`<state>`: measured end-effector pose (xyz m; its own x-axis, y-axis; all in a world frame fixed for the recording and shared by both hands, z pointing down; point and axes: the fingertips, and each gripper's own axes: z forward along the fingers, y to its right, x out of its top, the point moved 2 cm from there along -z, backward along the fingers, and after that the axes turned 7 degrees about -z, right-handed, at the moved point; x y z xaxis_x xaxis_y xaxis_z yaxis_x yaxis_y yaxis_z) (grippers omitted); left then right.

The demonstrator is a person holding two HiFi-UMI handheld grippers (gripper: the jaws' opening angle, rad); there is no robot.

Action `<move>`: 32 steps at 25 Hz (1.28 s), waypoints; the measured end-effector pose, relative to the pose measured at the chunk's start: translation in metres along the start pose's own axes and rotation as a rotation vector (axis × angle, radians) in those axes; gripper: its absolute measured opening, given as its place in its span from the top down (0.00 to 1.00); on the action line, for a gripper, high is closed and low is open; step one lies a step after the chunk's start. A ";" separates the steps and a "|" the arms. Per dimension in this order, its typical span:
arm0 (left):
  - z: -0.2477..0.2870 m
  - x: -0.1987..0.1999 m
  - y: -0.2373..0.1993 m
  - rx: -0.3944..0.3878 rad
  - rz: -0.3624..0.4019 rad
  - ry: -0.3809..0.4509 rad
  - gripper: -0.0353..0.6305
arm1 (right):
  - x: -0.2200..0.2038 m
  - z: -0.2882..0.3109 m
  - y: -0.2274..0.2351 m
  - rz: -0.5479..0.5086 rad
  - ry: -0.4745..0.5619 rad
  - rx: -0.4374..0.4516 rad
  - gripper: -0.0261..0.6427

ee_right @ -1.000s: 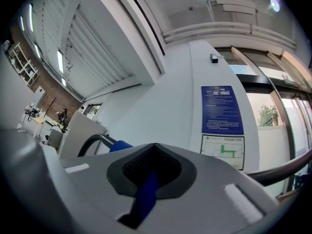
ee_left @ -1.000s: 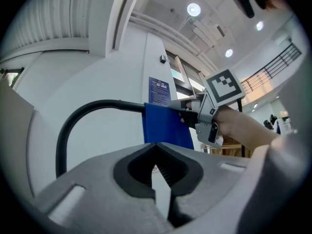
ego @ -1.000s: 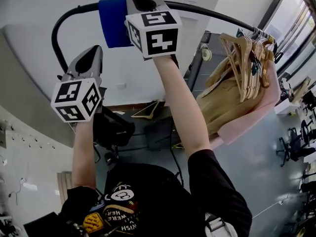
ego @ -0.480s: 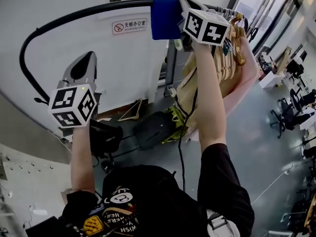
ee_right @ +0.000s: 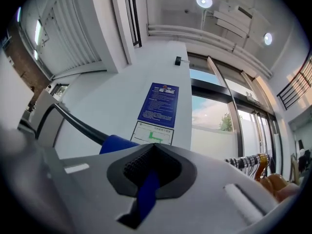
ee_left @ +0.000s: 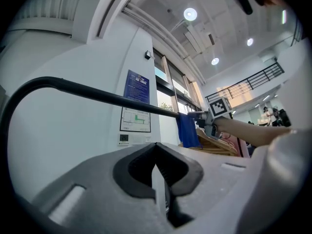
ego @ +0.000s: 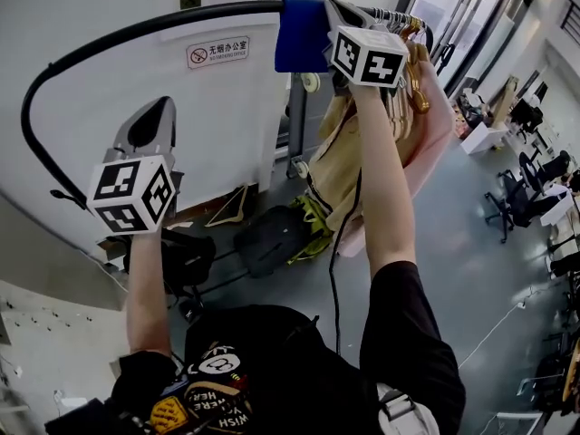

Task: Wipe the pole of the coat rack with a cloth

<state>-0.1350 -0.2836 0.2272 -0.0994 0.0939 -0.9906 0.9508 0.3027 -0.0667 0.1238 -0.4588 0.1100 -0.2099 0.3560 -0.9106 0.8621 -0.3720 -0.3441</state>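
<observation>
Up high, the blue cloth [ego: 299,34] is wrapped over the black pole [ego: 145,27] of the coat rack, close to the wooden hangers [ego: 415,66] crowded along its right stretch. The right gripper [ego: 337,14] has its jaws clamped on the cloth; a blue strip shows between them in the right gripper view. The left gripper [ego: 156,116] sits lower, apart from the pole, jaws pressed together with nothing between. A tan garment [ego: 333,166] hangs under the hangers, and a small sign [ego: 216,53] is on the white wall behind
</observation>
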 end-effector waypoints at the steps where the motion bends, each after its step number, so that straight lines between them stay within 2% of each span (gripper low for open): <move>1: -0.002 0.001 -0.001 0.003 0.002 0.002 0.94 | 0.001 -0.001 -0.010 0.009 0.006 0.018 0.96; 10: -0.018 0.009 -0.022 0.060 0.016 0.011 0.94 | 0.032 0.006 -0.117 0.029 0.075 0.192 0.96; 23: -0.058 0.004 -0.045 0.140 0.031 -0.012 0.94 | 0.090 0.021 -0.314 -0.010 0.139 0.484 0.96; 27: -0.074 0.003 -0.052 0.162 0.040 -0.021 0.94 | 0.096 0.020 -0.341 -0.001 0.158 0.526 0.96; 32: -0.075 0.001 -0.057 0.168 0.041 -0.029 0.94 | 0.101 0.007 -0.326 0.081 0.232 0.520 0.96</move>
<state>-0.2120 -0.2294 0.2386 -0.0533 0.0750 -0.9958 0.9897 0.1365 -0.0427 -0.1815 -0.3075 0.1289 0.0045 0.4653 -0.8851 0.5191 -0.7577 -0.3956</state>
